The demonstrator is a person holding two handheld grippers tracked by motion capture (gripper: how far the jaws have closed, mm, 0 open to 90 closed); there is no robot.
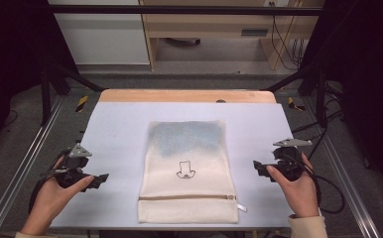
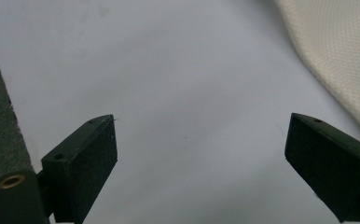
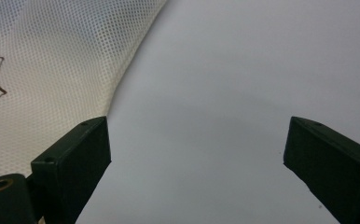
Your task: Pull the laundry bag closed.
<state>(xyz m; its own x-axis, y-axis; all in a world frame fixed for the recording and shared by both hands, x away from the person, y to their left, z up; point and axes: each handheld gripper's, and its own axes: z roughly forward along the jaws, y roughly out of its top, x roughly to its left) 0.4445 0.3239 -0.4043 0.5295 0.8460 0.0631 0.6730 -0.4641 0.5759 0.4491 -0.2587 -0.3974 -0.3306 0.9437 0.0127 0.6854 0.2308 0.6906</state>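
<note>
At table centre lies a cream mesh laundry bag point(image 1: 187, 171), flat on the pale table cover point(image 1: 115, 129), zip end toward six o'clock, a small line drawing on its face. At nine o'clock of the bag, the left gripper point(image 1: 100, 179) hovers near its edge, jaws spread wide, nothing between them. At three o'clock, the right gripper point(image 1: 257, 166) sits likewise, jaws wide apart and empty, close beside the bag's edge without touching it.
</note>
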